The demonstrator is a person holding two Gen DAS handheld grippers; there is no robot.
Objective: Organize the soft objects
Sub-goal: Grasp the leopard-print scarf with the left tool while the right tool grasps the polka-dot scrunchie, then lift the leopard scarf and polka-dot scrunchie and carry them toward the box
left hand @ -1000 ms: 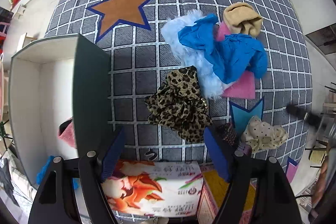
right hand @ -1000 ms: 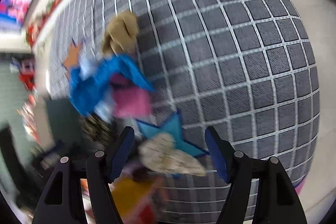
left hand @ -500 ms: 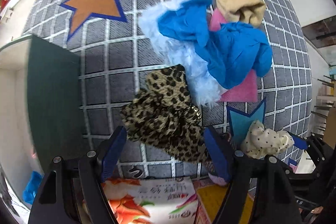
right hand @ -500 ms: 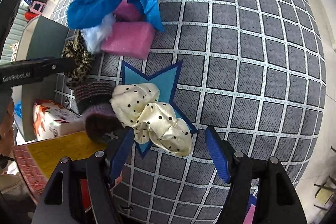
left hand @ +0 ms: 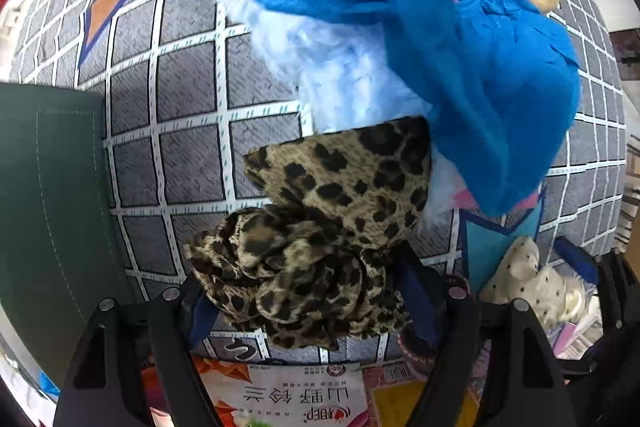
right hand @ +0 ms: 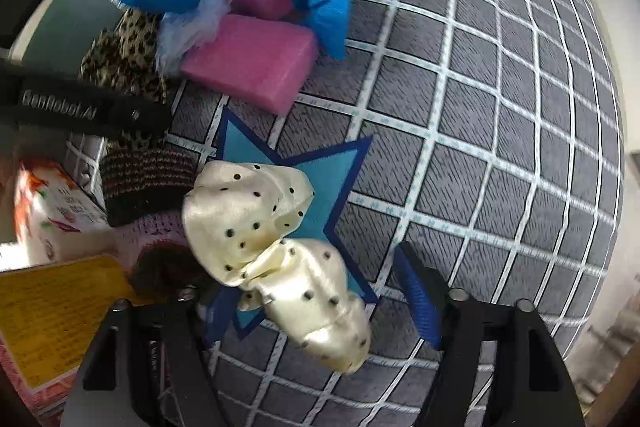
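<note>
Left gripper [left hand: 304,303]: spread wide, with the leopard cloth [left hand: 320,227] lying between its fingers, not pinched.
Right gripper [right hand: 320,307]: jaws just opened wider; the dotted cloth [right hand: 272,251] lies between them, longways toward the camera.

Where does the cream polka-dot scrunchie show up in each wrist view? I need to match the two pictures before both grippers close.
Left wrist: cream polka-dot scrunchie at lower right, beyond the left gripper, which straddles the leopard scrunchie.
Right wrist: the same scrunchie at lower centre, between the open fingers of the right gripper.
Shared landmark: the teal star on the rug, under the scrunchie.
</note>
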